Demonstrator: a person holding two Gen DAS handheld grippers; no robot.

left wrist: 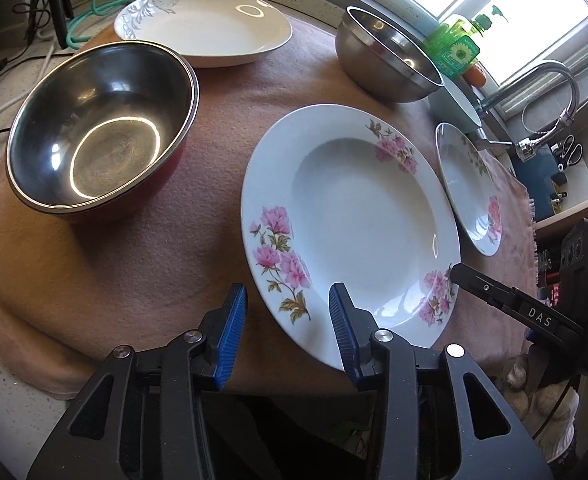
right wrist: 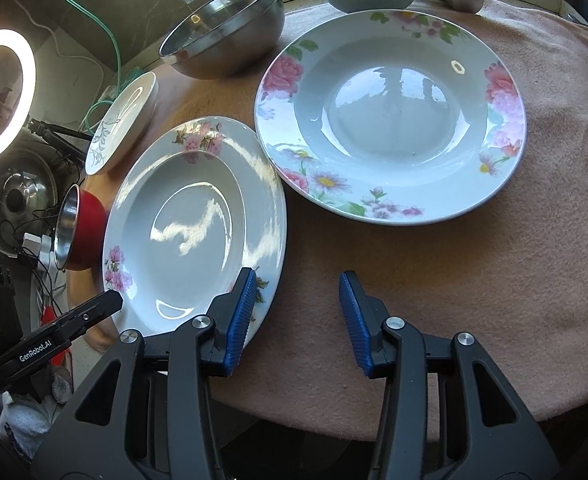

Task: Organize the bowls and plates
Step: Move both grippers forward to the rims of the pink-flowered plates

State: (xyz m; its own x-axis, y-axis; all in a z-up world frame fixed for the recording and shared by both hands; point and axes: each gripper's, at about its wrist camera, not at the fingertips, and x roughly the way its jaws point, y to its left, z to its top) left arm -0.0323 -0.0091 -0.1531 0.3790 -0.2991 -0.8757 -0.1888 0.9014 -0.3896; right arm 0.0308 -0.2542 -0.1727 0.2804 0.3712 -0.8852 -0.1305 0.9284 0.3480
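Left wrist view: left gripper (left wrist: 287, 312), jaws apart, straddles the near rim of the empty white pink-flowered deep plate (left wrist: 350, 224), lying flat on the pink cloth (left wrist: 133, 264). Right gripper (right wrist: 296, 308) likewise straddles its opposite rim, unclamped. Beyond it, the steel red-sided bowl (left wrist: 101, 128) stands empty.

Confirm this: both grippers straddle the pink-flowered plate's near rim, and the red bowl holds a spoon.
Wrong about the spoon. The left wrist view shows the red bowl empty. The rest holds: the left gripper and right gripper each straddle the plate's near rim.
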